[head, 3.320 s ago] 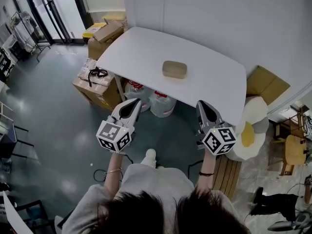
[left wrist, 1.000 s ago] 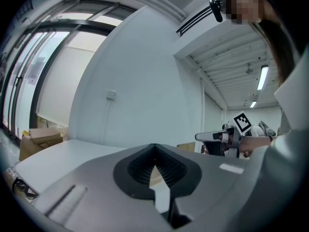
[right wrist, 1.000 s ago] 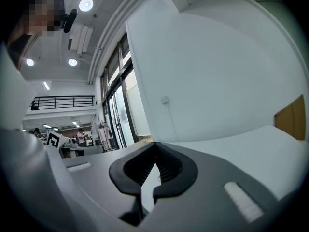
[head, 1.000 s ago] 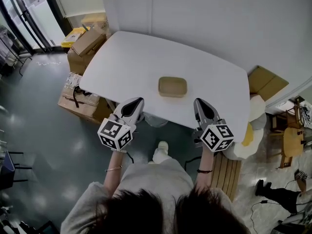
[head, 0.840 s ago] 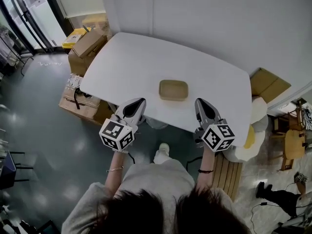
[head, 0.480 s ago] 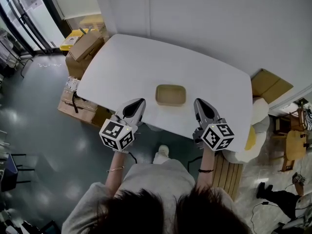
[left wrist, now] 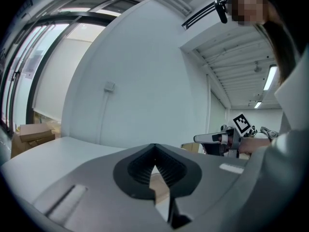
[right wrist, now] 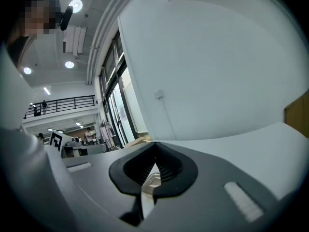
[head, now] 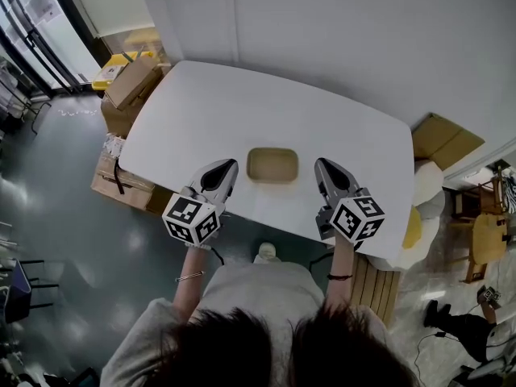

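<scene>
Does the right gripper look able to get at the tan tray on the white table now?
Probably yes. The tan tray lies alone on the white table, close beside the right gripper, with nothing between them. That gripper's jaws are together, so they would need to open first.

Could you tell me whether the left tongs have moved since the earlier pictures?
Yes: the left tongs came forward and now reach over the white table's near edge.
</scene>
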A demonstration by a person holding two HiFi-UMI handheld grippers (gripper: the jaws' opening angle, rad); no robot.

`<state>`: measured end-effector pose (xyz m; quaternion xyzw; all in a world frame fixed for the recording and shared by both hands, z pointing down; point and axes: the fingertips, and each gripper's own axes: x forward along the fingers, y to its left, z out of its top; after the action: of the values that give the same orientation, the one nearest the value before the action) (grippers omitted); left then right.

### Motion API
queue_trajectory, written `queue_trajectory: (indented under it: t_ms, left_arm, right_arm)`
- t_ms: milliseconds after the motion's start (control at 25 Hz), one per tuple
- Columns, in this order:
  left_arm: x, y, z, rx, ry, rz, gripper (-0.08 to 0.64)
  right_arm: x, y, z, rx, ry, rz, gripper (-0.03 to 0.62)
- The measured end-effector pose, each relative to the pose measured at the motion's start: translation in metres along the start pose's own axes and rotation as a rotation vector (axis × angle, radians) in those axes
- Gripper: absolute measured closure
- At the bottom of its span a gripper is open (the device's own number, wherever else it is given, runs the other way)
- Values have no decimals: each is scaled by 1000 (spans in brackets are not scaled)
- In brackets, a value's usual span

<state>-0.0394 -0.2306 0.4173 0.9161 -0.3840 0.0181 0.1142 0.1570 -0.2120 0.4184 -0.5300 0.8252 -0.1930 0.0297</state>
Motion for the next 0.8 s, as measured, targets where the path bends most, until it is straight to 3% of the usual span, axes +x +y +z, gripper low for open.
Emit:
queue_trajectory:
  t_ms: [400, 800]
  left_arm:
    - [13, 7, -30, -45, 62, 23, 569]
    - [30, 30, -57, -91, 161, -5, 569]
  right_arm:
    - [26, -12, -25, 21, 89, 36, 578]
    - [48, -32, -58, 89, 186, -15, 578]
